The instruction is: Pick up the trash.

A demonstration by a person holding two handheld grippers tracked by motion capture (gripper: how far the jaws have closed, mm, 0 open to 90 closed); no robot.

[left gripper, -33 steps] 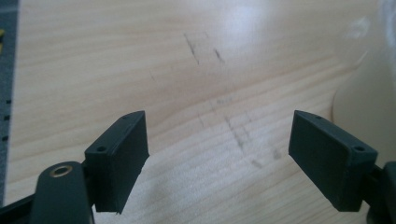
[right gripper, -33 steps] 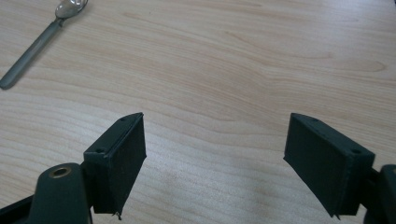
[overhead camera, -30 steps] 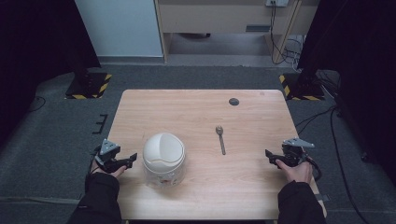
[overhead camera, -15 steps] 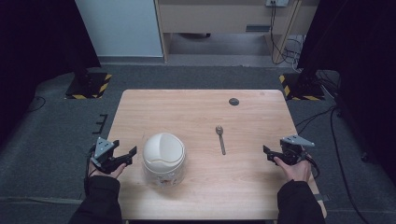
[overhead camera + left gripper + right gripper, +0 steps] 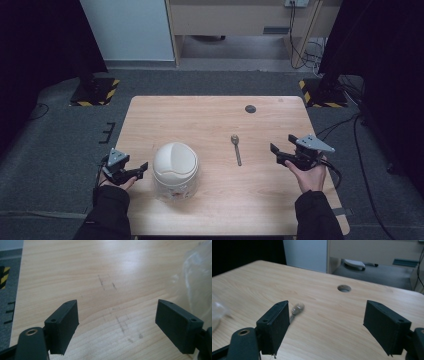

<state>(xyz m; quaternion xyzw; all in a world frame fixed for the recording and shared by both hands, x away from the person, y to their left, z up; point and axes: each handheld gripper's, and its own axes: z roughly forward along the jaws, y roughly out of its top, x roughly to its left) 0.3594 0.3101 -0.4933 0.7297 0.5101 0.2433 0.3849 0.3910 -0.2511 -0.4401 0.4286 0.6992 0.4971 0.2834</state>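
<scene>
We have both grippers wide with nothing between the jaws. The right gripper [image 5: 278, 153] hangs above the table [image 5: 210, 115], and the spoon [image 5: 236, 148] lies just ahead of its fingertips, a little toward the left finger [image 5: 274, 326] in the right gripper view, bowl end pointing away from us. We judge the step in hand to be reaching for that spoon. To do it well, we should bring the fingers down so they straddle the thin handle across its width, low enough to catch it off the flat wood, then close squarely so it does not spin or slide out.

The left gripper [image 5: 141, 168] waits just beside the jar [image 5: 175, 170], a clear container with a white domed lid, which stands off the right finger [image 5: 178, 326] in the left gripper view; we should keep it from bumping the jar. Between spoon and right fingers the wood is bare. A small round hole [image 5: 250, 108] sits well beyond the spoon, out of the way
</scene>
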